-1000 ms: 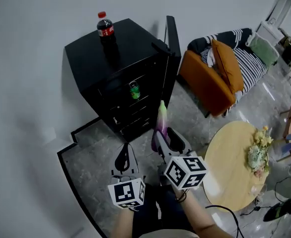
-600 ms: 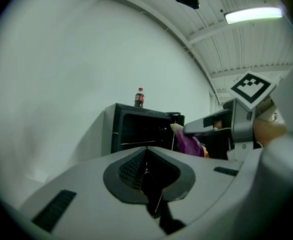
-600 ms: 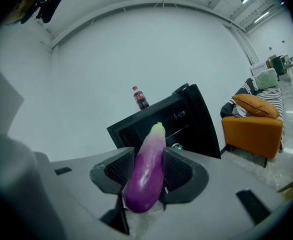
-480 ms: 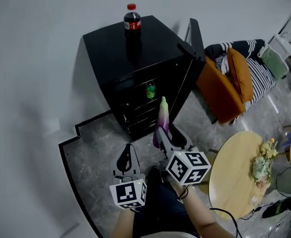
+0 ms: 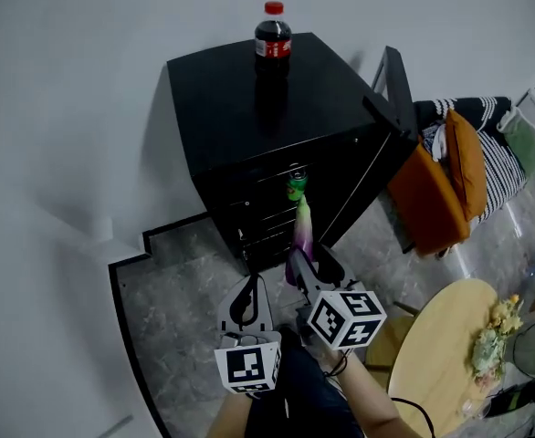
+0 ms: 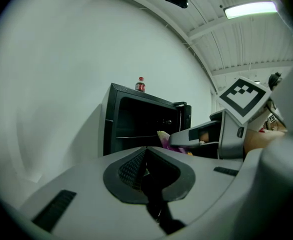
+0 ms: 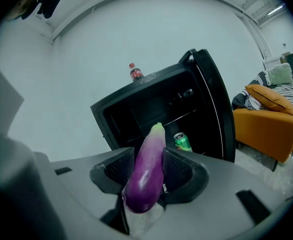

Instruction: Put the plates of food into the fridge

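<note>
Eggplant [image 7: 145, 181] sits clamped in our right claw [image 7: 150, 165] at lower centre, tip toward the open fridge [image 7: 136, 104]. We steer it in beside the green can [image 7: 182, 141], clear of the door [image 7: 214, 109]; our left claw [image 6: 146, 170] is pressed together, empty.

Both tools have moved closer to the open black mini fridge [image 5: 249, 108], which now looks larger and more central in the head view. The tip of the long purple aubergine [image 5: 302, 231] clamped in the right tool [image 5: 306, 265] now reaches the green drink can [image 5: 296, 183] on its shelf. The left tool [image 5: 246, 301] has advanced alongside, on the left.
</note>
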Demonstrator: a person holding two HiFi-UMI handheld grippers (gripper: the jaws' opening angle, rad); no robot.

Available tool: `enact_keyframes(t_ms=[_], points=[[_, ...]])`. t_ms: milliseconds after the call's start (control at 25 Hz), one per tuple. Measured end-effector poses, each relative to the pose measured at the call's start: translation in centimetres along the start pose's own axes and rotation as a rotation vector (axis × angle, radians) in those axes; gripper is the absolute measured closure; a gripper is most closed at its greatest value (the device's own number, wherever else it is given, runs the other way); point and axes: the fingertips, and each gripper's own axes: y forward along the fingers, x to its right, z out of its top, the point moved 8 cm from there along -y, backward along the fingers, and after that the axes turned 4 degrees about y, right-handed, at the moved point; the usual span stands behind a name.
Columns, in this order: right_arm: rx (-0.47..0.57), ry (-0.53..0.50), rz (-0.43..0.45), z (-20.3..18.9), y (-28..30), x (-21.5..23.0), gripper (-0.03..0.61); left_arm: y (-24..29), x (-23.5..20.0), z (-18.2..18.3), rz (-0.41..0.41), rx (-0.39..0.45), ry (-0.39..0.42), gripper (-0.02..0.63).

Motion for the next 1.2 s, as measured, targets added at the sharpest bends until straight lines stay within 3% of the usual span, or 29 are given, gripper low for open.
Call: enact_keyframes(t_ms=[520, 1200], points=[[-0.040, -0.058, 0.087, -3.5, 10.9, 4.0, 0.394, 6.4, -1.7, -5.9, 0.037, 0.015, -0.002, 0.606], [0.044, -0.137, 0.181, -7.4, 18.6, 7.4, 0.397, 11.5, -2.1, -13.2, 0.041, 0.112, 0.015, 0.606]])
